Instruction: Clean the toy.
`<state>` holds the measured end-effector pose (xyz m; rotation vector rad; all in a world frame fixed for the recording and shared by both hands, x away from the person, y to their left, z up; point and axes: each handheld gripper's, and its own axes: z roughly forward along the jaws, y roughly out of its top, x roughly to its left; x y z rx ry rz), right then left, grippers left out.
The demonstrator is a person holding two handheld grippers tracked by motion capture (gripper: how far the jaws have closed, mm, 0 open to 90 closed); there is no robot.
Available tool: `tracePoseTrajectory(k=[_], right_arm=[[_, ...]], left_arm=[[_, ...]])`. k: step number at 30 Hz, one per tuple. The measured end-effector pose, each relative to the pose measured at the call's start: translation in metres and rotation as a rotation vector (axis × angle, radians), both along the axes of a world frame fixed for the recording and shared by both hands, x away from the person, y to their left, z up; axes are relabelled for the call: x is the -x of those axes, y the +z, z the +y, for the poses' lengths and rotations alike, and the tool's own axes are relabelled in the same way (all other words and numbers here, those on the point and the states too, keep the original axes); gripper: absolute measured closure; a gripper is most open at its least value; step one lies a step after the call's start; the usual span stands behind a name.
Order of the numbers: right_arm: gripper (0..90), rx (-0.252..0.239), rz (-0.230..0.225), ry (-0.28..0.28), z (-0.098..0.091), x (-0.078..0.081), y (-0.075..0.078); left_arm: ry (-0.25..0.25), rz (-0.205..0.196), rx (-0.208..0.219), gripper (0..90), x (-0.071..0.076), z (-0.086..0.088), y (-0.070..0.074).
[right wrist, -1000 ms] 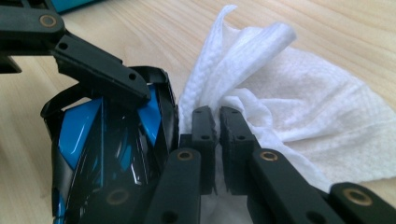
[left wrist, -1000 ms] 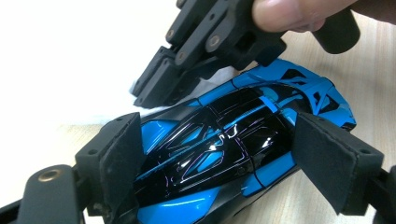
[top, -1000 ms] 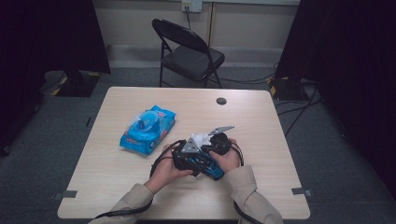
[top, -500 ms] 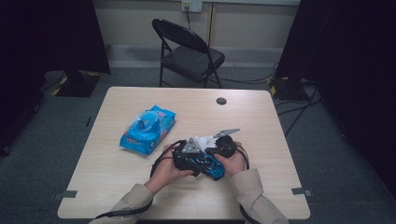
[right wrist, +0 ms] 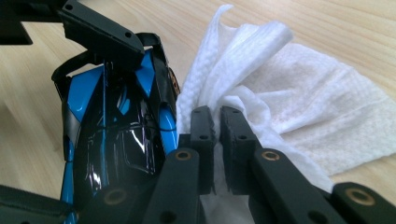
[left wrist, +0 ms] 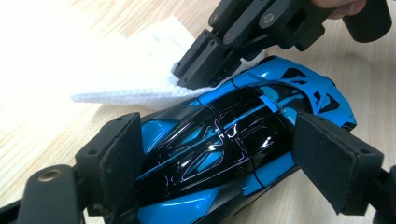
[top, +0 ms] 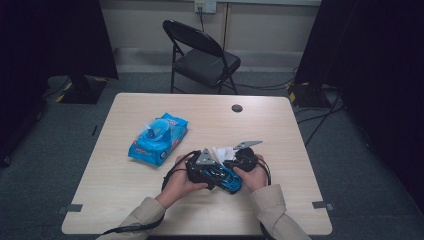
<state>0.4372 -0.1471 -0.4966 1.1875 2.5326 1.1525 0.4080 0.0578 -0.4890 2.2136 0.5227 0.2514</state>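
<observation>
A blue and black toy car (top: 223,177) lies on the table near its front edge, between a person's two hands. My left gripper (left wrist: 224,154) is shut on the car (left wrist: 219,140), one pad against each of its sides. My right gripper (right wrist: 215,122) is shut on a white wipe (right wrist: 289,93) and holds it against the car's blue edge (right wrist: 116,140). From above, the left gripper (top: 200,169) sits at the car's left end. The right gripper (top: 236,162) sits just behind it with the wipe (top: 220,151).
A blue pack of wipes (top: 157,138) lies on the wooden table (top: 280,125) to the left of the hands. A small black disc (top: 237,108) sits near the far edge. A folding chair (top: 200,55) stands beyond the table.
The right gripper with the wipe has shifted slightly to the right along the car. The left gripper and the car have stayed in place.
</observation>
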Motion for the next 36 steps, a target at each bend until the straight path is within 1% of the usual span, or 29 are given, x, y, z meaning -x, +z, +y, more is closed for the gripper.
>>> tracePoseTrajectory(k=[2,6,11,12,14,18,19,21,23,27,29,31,34,36], right_arm=[[84.2,0.011,-0.005,0.003,-0.001,0.001,0.001],[84.3,0.017,-0.006,-0.001,-0.004,0.003,0.001],[84.3,0.001,-0.004,-0.008,-0.009,0.006,0.001],[84.3,0.002,-0.005,-0.009,-0.01,0.007,0.0],[84.4,-0.006,-0.004,-0.016,-0.012,0.008,0.0],[84.4,-0.008,-0.005,-0.017,-0.015,0.01,0.0],[84.4,-0.01,-0.002,-0.018,-0.016,0.011,0.0],[84.4,-0.008,-0.004,-0.015,-0.019,0.012,0.0],[84.4,-0.008,-0.001,-0.019,-0.021,0.012,-0.001],[84.2,-0.014,0.002,-0.025,-0.026,0.015,-0.001],[84.2,-0.012,-0.005,-0.022,-0.028,0.016,-0.001],[84.2,-0.01,-0.001,-0.027,-0.029,0.018,-0.001],[84.3,-0.005,-0.006,-0.025,-0.032,0.02,-0.001],[84.2,-0.012,-0.006,-0.028,-0.035,0.021,-0.001]], left_arm=[[-0.001,0.0,0.001,16.7,0.0,0.0,0.0],[-0.001,0.003,-0.001,16.7,0.001,-0.001,0.0],[0.0,-0.002,0.003,16.7,0.001,-0.001,0.0],[-0.005,-0.005,-0.004,16.7,0.001,-0.001,0.0],[-0.007,-0.003,0.004,16.7,0.001,-0.002,-0.001],[-0.012,-0.001,0.005,16.7,0.003,-0.004,0.0],[-0.015,-0.002,0.012,17.3,0.003,-0.005,-0.001],[-0.032,-0.008,0.008,19.3,0.003,-0.004,0.0],[-0.031,-0.01,-0.001,19.8,0.002,-0.003,0.0],[-0.027,-0.009,0.001,19.8,0.002,-0.002,0.0],[-0.028,-0.009,0.002,19.8,0.002,-0.002,0.0],[-0.028,-0.007,0.001,19.8,0.002,-0.002,0.0],[-0.027,-0.007,0.0,19.8,0.002,-0.002,0.0],[-0.027,-0.008,0.002,19.8,0.002,-0.002,0.0]])
